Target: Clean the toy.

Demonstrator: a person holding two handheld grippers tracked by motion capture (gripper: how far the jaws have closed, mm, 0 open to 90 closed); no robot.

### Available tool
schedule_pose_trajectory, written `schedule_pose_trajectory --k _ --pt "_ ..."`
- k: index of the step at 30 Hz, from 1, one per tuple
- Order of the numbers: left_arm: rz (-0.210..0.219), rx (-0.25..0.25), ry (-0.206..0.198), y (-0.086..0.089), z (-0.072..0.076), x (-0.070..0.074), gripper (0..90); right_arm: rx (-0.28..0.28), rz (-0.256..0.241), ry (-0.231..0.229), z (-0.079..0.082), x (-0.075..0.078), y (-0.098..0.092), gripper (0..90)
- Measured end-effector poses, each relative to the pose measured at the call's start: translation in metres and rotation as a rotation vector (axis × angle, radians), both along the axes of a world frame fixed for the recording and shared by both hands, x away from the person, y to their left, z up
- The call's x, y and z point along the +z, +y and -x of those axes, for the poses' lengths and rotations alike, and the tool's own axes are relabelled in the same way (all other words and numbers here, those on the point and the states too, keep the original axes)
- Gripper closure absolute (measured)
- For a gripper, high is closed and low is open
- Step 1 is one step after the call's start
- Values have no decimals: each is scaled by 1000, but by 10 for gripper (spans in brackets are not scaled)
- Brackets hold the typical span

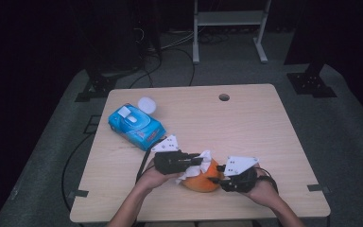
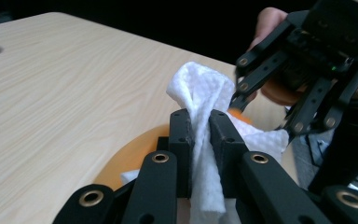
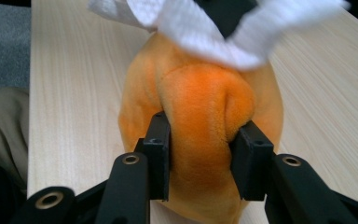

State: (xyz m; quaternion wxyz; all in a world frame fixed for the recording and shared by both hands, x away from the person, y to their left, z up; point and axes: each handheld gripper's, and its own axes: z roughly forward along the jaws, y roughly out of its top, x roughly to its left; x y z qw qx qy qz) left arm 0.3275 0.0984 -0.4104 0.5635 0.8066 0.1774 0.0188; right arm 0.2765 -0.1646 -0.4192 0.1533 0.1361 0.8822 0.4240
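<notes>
Plush toy (image 3: 200, 116), embossed paper wipe (image 2: 200, 93)

The high view looks down on the table (image 1: 246, 123); both gripper views face the orange plush (image 3: 205, 121) close-up.

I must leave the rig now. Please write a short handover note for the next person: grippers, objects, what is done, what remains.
Left gripper: shut on a white wet wipe, held on top of the orange plush toy.
Right gripper: shut on the plush toy, steadying it on the table near the front edge.
Blue wipe pack: far left on the table, lid open.
Done: wipe taken, toy gripped.
Left: wipe the toy, probably then release both.
</notes>
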Motion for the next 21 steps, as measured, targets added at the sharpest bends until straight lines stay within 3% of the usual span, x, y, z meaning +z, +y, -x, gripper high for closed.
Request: schedule_pose_trajectory --k 5,8,13,16,19,21 --pt "14 20 34 6 -2 -7 806 -33 -22 47 -6 1 -5 541" --pt "1 14 26 3 1 -6 806 -84 -29 122 -6 6 -4 437" --pt "-12 -2 21 0 6 -4 805 -157 -69 244 3 11 -1 374" --pt "-13 -11 22 -1 8 -2 806 -173 -80 250 1 9 1 420" --pt "-1 -19 24 -2 7 0 806 -156 -67 201 1 7 1 570" --pt "14 -18 25 -1 6 3 806 -130 -50 144 3 8 2 637"
